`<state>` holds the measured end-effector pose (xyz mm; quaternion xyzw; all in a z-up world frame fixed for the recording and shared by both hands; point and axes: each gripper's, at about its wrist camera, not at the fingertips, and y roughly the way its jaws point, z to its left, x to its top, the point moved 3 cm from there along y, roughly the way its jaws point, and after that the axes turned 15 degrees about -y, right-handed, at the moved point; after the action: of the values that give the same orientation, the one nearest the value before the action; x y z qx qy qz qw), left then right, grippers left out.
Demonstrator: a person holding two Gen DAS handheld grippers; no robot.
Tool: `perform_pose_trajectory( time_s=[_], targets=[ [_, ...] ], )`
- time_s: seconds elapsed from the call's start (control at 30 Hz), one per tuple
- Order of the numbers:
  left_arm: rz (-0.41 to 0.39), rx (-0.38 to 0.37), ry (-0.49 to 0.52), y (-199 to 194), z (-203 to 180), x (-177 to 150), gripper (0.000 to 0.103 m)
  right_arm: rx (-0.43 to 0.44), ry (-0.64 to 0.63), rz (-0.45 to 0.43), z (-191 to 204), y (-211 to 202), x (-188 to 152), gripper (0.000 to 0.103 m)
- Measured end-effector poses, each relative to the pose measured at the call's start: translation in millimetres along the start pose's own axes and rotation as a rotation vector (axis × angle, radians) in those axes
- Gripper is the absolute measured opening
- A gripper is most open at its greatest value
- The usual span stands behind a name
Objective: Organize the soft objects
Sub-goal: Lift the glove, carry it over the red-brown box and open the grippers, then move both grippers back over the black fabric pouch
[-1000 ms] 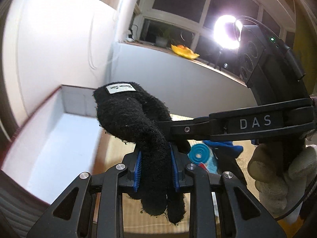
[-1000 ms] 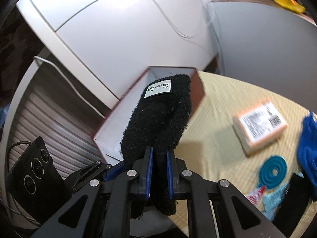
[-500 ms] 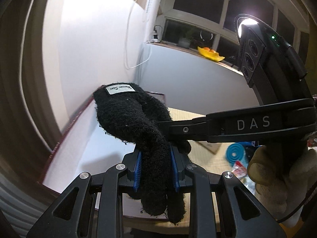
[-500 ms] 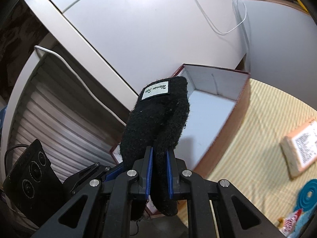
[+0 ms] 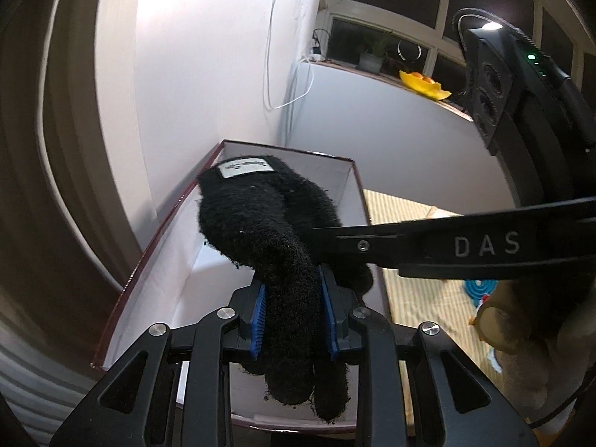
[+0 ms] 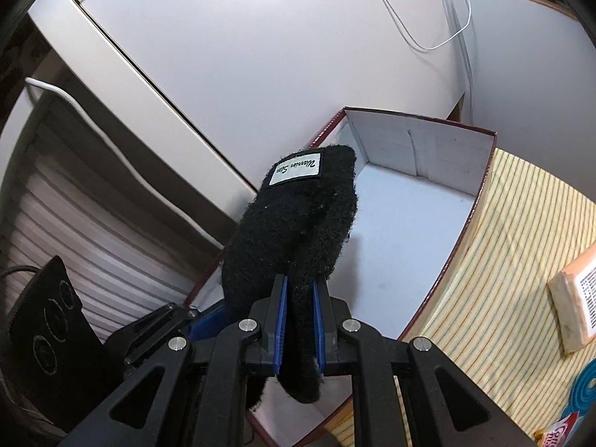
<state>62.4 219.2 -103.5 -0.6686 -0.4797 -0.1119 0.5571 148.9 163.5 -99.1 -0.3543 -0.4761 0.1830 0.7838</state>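
A fuzzy black glove (image 5: pixel 260 223) with a white label is held by both grippers at once. My left gripper (image 5: pixel 292 309) is shut on its lower part. My right gripper (image 6: pixel 300 316) is shut on it too, and its arm crosses the left wrist view from the right. The glove (image 6: pixel 298 219) hangs above an open dark-red box with a white inside (image 5: pixel 164 275), also seen in the right wrist view (image 6: pixel 409 223). The box looks empty where it shows.
The box stands on a striped yellow mat (image 6: pixel 503 298) against a white wall. A small labelled carton (image 6: pixel 573 305), a blue ring-shaped item (image 6: pixel 585 387) and a snack packet (image 6: pixel 558 436) lie on the mat to the right. A gloved hand (image 5: pixel 521 339) holds the right gripper.
Both grippers have carried the glove left from over the mat to above the open box. The box now fills the space under the glove. The grip has not changed.
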Motion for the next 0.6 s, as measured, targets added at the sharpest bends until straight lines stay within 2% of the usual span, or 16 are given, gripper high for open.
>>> perform_pose_trajectory(
  time_s=[0.07,0.13,0.2,0.27,0.6],
  targets=[
    [-0.004,0.025,-0.005,1.5,3.2,0.5,0.037,-0.021,-0.006,0.006,-0.9,1.9,0.2,0.017],
    [-0.009,0.042,-0.015,0.9,7.3,0.7,0.045,-0.05,-0.007,0.011,-3.7,0.6,-1.3,0.043],
    [-0.012,0.049,-0.025,0.0,9.8,0.2,0.049,-0.08,-0.011,-0.005,-5.8,-4.2,-2.7,0.058],
    [-0.02,0.059,-0.03,-2.9,10.5,-0.9,0.059,-0.105,-0.019,-0.021,-7.9,-10.4,-3.9,0.06],
    [-0.052,0.025,-0.03,-19.1,-3.6,-2.6,0.059,-0.142,-0.009,-0.059,-22.0,-47.3,-19.4,0.06]
  ],
)
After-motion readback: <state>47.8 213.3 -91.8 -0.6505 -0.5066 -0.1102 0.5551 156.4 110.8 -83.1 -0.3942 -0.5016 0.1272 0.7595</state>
